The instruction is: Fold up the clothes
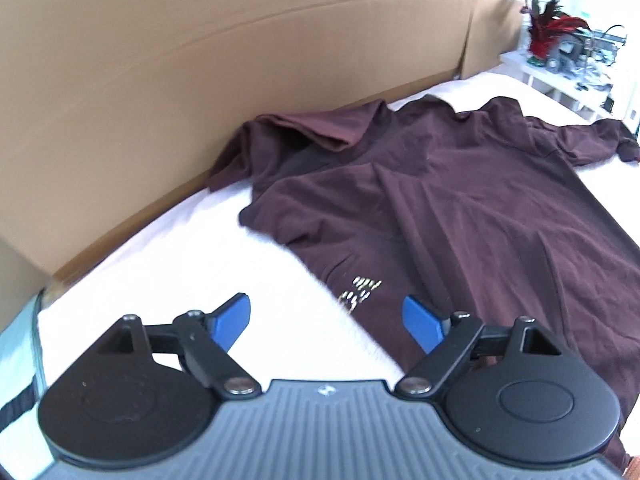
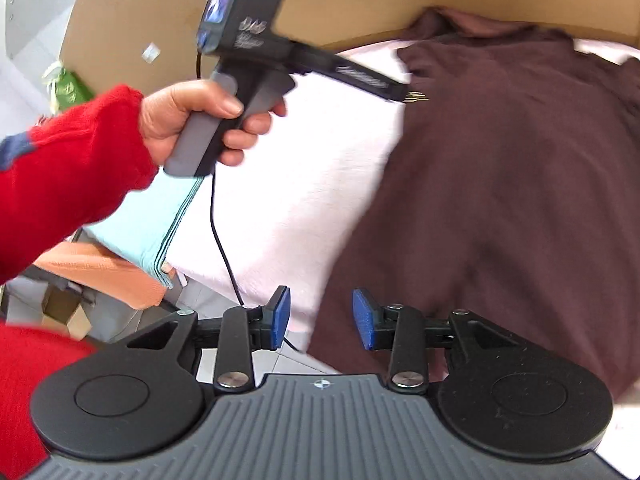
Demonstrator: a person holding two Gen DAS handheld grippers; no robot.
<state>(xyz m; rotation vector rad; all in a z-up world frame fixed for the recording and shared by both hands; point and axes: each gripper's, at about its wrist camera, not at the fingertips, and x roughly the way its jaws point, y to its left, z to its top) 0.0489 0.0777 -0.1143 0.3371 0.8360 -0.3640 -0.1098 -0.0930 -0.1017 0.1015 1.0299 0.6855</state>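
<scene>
A dark maroon shirt (image 1: 460, 200) lies spread on a white bed cover (image 1: 180, 264), one sleeve bunched against the cardboard at the back. It has a small gold print (image 1: 360, 292) near its left edge. My left gripper (image 1: 326, 318) is open and empty, just above that edge by the print. In the right wrist view the shirt (image 2: 500, 184) fills the right half. My right gripper (image 2: 320, 318) is open and empty over the shirt's near edge. The left gripper (image 2: 412, 94) shows there from the side, held by a hand in a red sleeve.
A tall cardboard wall (image 1: 200, 60) runs along the far side of the bed. A white shelf with clutter and red feathers (image 1: 560, 40) stands at the back right. Folded light-blue (image 2: 156, 220) and orange (image 2: 104, 272) cloths lie off the bed's left corner. A black cable (image 2: 220, 236) hangs from the left gripper.
</scene>
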